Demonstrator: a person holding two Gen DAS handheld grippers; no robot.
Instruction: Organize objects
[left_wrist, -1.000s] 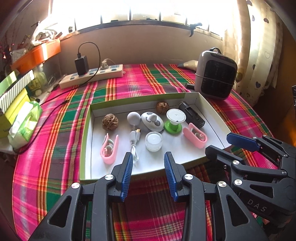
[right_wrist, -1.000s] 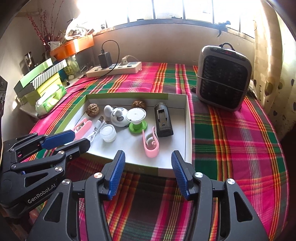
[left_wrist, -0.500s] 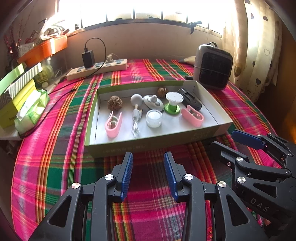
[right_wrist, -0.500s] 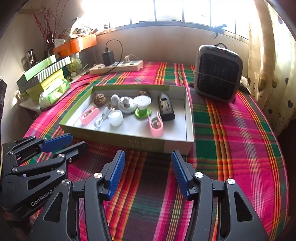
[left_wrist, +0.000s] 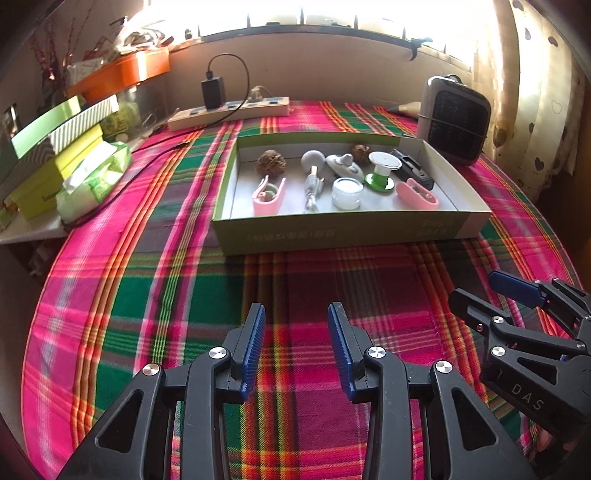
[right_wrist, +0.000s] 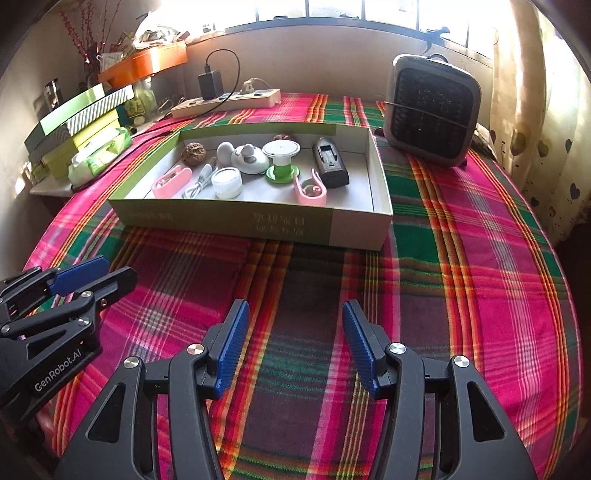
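A shallow green and white cardboard box (left_wrist: 332, 232) (right_wrist: 362, 225) stands on the plaid cloth. In it lie two pink clips (left_wrist: 269, 192) (right_wrist: 310, 190), a walnut (left_wrist: 271, 162), a white cable (left_wrist: 313, 184), a small clear jar (left_wrist: 346, 192), a green and white spool (right_wrist: 281, 159), a white round gadget (right_wrist: 249, 158) and a black holder (right_wrist: 330, 162). My left gripper (left_wrist: 296, 314) is open and empty, well in front of the box. My right gripper (right_wrist: 295, 314) is open and empty, also in front of the box.
A grey heater (right_wrist: 432, 110) stands behind the box on the right. A power strip with a black charger (left_wrist: 229, 110) lies at the back. Stacked green boxes and a tissue pack (left_wrist: 94, 177) sit at the left edge. A curtain (right_wrist: 535, 92) hangs on the right.
Both grippers have pulled back from the box toward the near edge of the table. The box and its contents now look farther away. Both grippers stayed open.
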